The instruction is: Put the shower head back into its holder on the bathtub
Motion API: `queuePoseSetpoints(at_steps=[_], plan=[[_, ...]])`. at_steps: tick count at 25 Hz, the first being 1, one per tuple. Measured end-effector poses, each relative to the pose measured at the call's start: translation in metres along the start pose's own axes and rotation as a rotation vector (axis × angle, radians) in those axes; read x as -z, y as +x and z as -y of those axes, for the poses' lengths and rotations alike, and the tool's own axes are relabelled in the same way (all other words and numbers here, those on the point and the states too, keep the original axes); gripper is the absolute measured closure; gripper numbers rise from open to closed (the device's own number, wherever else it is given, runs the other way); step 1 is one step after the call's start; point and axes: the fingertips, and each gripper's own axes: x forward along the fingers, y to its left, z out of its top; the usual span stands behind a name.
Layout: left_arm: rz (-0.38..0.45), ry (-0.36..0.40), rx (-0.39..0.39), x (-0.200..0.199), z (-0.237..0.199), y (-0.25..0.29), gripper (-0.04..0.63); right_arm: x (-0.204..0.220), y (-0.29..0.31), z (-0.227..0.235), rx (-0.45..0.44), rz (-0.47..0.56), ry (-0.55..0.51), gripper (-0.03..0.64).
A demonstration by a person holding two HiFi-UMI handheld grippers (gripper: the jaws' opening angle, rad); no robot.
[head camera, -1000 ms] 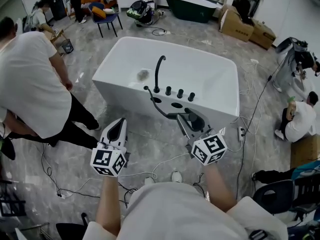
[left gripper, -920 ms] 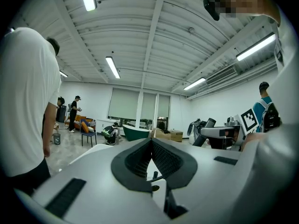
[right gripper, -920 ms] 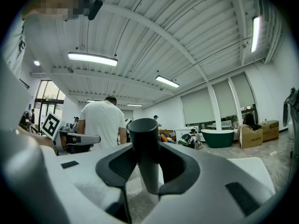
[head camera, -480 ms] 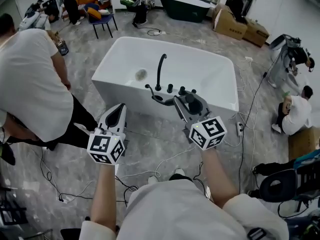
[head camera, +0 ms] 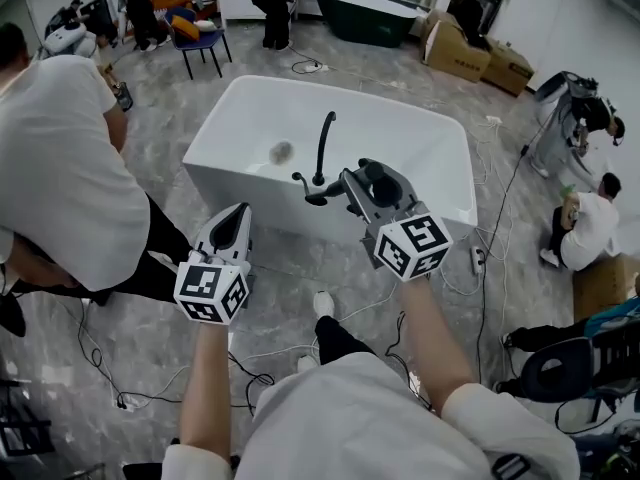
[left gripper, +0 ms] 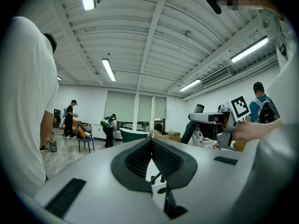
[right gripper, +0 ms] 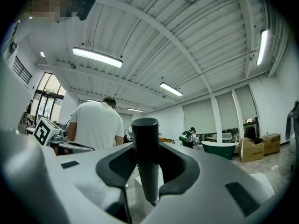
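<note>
The white bathtub (head camera: 240,93) stands ahead with a black curved faucet (head camera: 322,143) on its near deck. My right gripper (head camera: 365,183) is shut on the black shower head (head camera: 382,183) and holds it level above that deck, just right of the faucet. In the right gripper view its black handle (right gripper: 145,162) stands upright between the pads. A black hose (head camera: 312,196) runs from it down to the deck. The holder is hidden behind the gripper. My left gripper (head camera: 235,220) hovers short of the tub's near wall, its pads (left gripper: 150,146) shut and empty.
A person in a white shirt (head camera: 50,168) stands close on the left, beside the tub. Cables (head camera: 260,368) and a power strip (head camera: 478,258) lie on the floor in front. A dark green tub (head camera: 365,13), boxes (head camera: 470,53) and other people are further back.
My right gripper has risen and moved forward with the shower head, from in front of the tub to over its deck. The left gripper has shifted slightly forward.
</note>
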Motion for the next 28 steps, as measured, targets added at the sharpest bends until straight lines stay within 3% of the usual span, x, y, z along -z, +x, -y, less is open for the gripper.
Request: queuePoseSetpoints(at_steps=[7, 15, 28], plan=[[0.006, 0.024, 0.006, -0.004, -0.01, 0.034, 0.584, -0.006, 0.034, 0.023, -0.028, 0.044, 0.005, 0.476], [-0.019, 0.042, 0.019, -0.004, -0.033, 0.126, 0.584, -0.007, 0.097, 0.093, -0.059, 0.063, 0.006, 0.477], [-0.04, -0.01, -0.029, -0.006, -0.088, 0.24, 0.584, -0.004, 0.193, 0.163, -0.143, 0.043, 0.025, 0.477]])
